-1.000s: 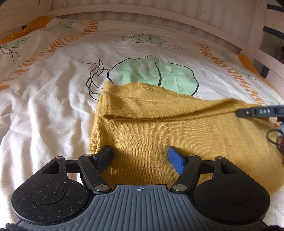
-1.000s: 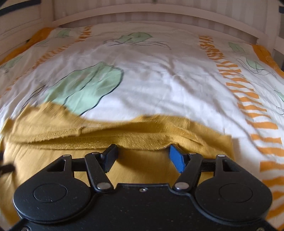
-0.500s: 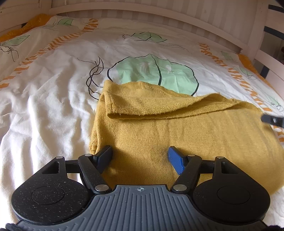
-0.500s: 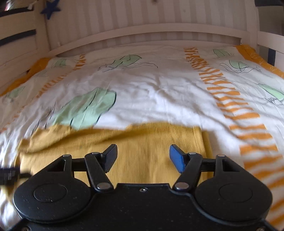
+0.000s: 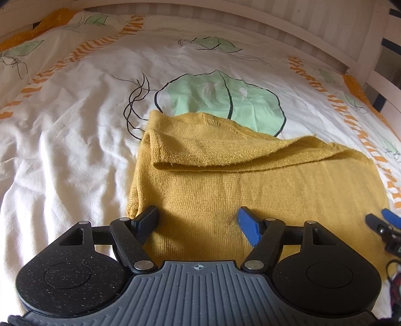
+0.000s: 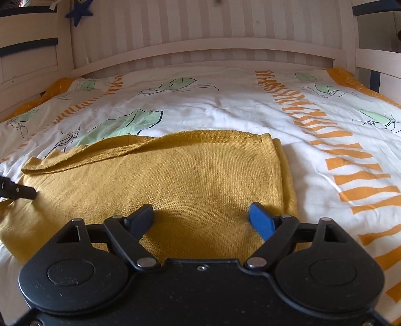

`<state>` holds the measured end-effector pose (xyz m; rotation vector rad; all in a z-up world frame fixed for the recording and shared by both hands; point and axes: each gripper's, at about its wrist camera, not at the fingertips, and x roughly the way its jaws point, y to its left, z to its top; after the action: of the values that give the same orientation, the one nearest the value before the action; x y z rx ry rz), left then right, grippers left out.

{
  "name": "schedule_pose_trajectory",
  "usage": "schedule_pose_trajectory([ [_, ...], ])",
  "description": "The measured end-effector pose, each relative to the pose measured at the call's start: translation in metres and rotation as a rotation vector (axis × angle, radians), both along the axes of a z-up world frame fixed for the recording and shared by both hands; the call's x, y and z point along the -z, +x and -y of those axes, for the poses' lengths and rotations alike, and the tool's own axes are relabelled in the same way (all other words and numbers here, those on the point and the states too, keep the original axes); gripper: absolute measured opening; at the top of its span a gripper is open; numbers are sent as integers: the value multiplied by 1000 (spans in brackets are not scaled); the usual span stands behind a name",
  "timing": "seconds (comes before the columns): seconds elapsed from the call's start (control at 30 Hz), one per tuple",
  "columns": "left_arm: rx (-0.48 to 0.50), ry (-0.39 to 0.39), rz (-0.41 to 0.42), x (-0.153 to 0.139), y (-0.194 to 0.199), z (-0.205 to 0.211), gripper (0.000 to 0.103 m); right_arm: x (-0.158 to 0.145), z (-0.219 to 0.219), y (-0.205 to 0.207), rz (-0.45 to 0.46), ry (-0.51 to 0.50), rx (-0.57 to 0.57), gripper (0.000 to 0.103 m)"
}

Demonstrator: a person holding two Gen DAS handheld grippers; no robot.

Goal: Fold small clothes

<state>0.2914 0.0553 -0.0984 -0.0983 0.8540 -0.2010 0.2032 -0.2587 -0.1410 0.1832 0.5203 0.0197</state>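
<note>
Left gripper: jaws spread wide, nothing between them. Black finger sits over the garment's near-left corner, blue finger over its near middle; contact with the cloth can't be told.

Right gripper: jaws also released, nothing gripped. Both fingers hang over the garment's near-right part, blue finger just inside the right folded edge.

Garment: mustard knit, lying flat on the duvet, spanning the space in front of both grippers. Far edge is doubled back toward the near side as a loose flap, thicker at the left, tapering to the right. Right side shows a stacked double edge.

Each gripper's tip shows at the edge of the other's view, to the garment's side.

Around: duvet, white with green leaf prints and orange dashed stripes, rumpled left of the garment. Slatted pale wood bed frame behind. Blue star hanging upper left. Cable at the right edge of the left view.

No readable writing or labels.
</note>
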Motion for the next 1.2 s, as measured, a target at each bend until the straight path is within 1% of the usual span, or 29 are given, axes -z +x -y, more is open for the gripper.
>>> schedule_pose_trajectory([
  [0.07,-3,6,-10,-1,6,0,69,1,-2,0,0,-9,3,85],
  [0.2,-2,49,-7,-5,22,5,69,2,-6,0,-2,-29,5,86],
  [0.3,-18,72,-21,-5,40,8,69,3,-6,0,-1,-29,6,86],
  [0.43,-33,82,-40,-3,64,11,69,4,-6,0,-1,-30,6,86],
  [0.6,-57,98,-34,-5,92,15,69,5,-6,1,-1,-31,8,86],
  [0.67,-75,87,-37,-7,101,14,69,5,-6,1,-1,-31,7,87],
  [0.8,-154,42,-41,-11,115,5,69,5,-6,1,-2,-32,7,87],
  [0.9,-205,21,-7,-20,113,-1,68,5,-5,1,-3,-32,7,87],
  [0.93,-204,12,7,-24,109,0,68,5,-5,1,-2,-32,7,87],
  [1.0,-163,-4,38,-31,97,5,69,6,-5,2,-2,-33,8,87],
  [1.1,-76,22,51,-34,78,21,69,6,-5,2,-2,-33,8,87],
  [1.2,14,29,47,-30,59,36,69,6,-5,2,-2,-33,8,87],
])
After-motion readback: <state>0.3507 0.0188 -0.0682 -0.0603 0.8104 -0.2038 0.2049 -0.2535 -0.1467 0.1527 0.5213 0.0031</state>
